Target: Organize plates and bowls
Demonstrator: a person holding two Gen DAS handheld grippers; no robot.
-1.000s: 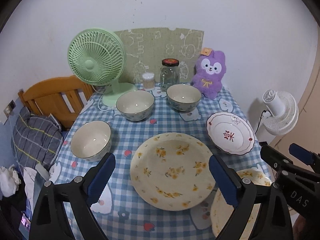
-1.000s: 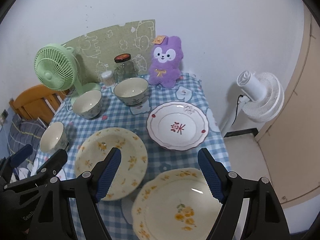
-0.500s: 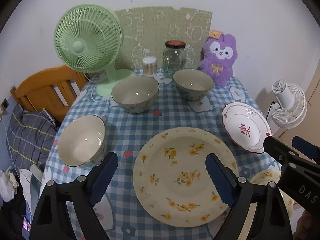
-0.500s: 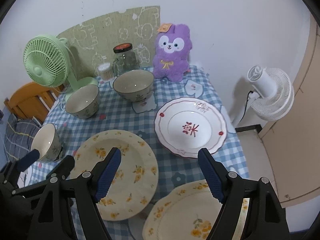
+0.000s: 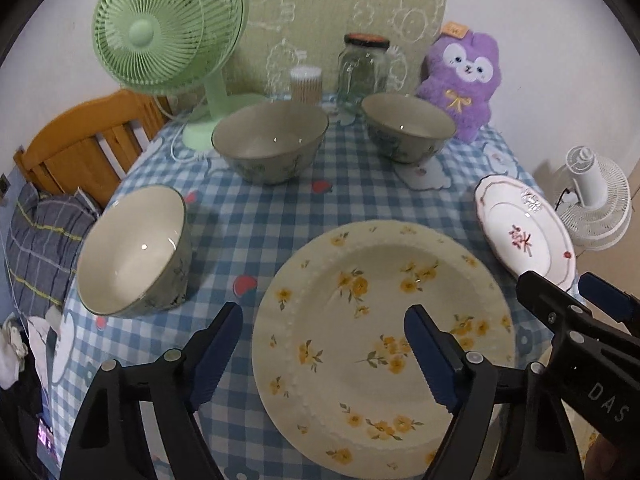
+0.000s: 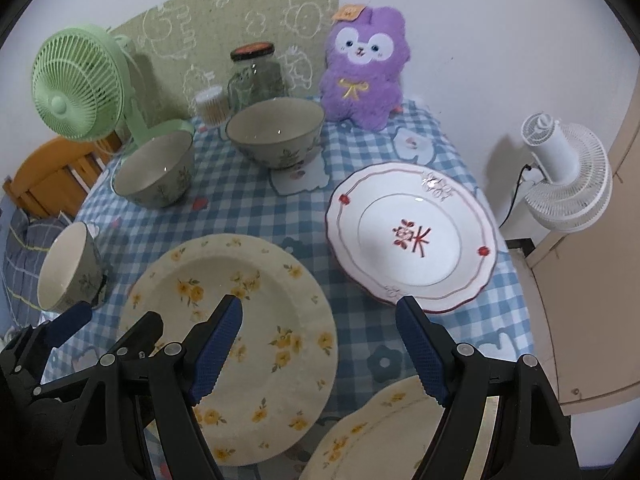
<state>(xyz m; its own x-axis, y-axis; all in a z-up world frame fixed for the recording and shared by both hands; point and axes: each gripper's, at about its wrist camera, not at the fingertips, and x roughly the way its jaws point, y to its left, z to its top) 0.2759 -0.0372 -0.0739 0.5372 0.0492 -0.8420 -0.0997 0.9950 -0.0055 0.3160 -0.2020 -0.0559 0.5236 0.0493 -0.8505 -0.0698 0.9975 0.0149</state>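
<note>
Landmark: the large yellow-flower plate (image 5: pixel 384 340) is lying flat on the checked tablecloth (image 5: pixel 260 216), toward its near side.
Left gripper (image 5: pixel 322 354): it is hovering over the landmark plate's near-left rim, fingers spread wide, gripping nothing.
Right gripper (image 6: pixel 320 344): it is hanging above the strip of cloth just right of the landmark plate, fingers held wide apart, holding nothing.
Second yellow-flower plate (image 6: pixel 384 432): it is sitting right of the landmark plate and nearer the cameras, partly jutting past the tablecloth's near edge.
Red-pattern plate (image 6: pixel 412 236): it is lying beyond and right of the landmark plate, its rim reaching the cloth's right edge.
Near bowl (image 5: pixel 134 250): it is sitting left of the landmark plate, close to the cloth's left edge.
Two far bowls (image 5: pixel 270 140) (image 5: pixel 408 126): they are standing beyond the landmark plate, apart from each other.
Open room: bare cloth is showing between the landmark plate and the far bowls.
Back row: green fan (image 5: pixel 168 28), glass jar (image 5: pixel 362 70) and purple plush (image 5: pixel 464 76) are standing beyond the bowls against the wall.
</note>
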